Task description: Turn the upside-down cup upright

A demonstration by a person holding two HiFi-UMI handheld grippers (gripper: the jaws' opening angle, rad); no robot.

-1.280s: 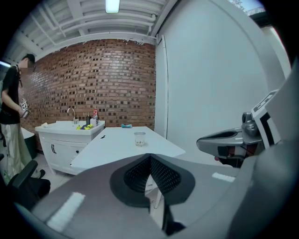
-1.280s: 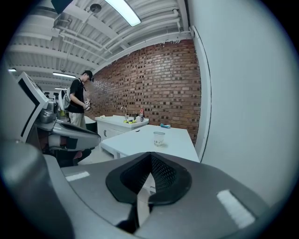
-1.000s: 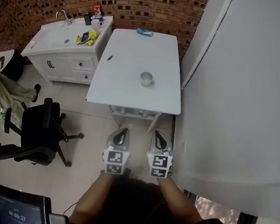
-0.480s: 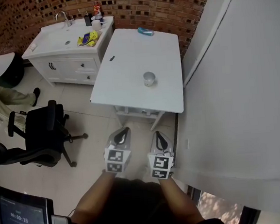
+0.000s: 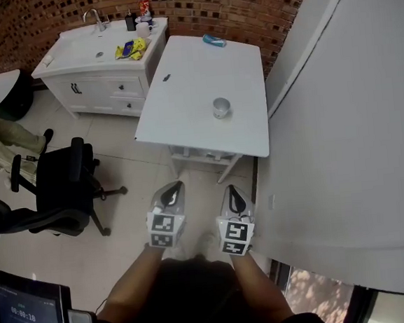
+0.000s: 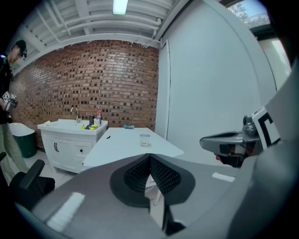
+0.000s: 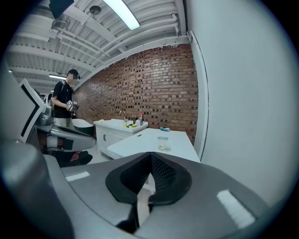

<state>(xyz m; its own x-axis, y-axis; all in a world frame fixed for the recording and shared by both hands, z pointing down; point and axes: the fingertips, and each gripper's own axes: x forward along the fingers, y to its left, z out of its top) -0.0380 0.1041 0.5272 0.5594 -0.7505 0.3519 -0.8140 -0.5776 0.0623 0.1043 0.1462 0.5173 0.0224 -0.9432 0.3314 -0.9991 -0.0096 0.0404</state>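
My left tool (image 5: 177, 187) and right tool (image 5: 230, 190) are both clenched on nothing, jaws meeting with only floor showing past them. The cup (image 5: 220, 107) stands well ahead of them on the white worktop (image 5: 194, 66), in its near right part, clear of the edge. I cannot tell from here whether its mouth faces up or down. That fits either a cup waiting to be turned or one already righted. I judge it best to read the cup close up before committing either tool. My forearms reach forward side by side, tools abreast, tipped slightly down and aimed at the worktop.
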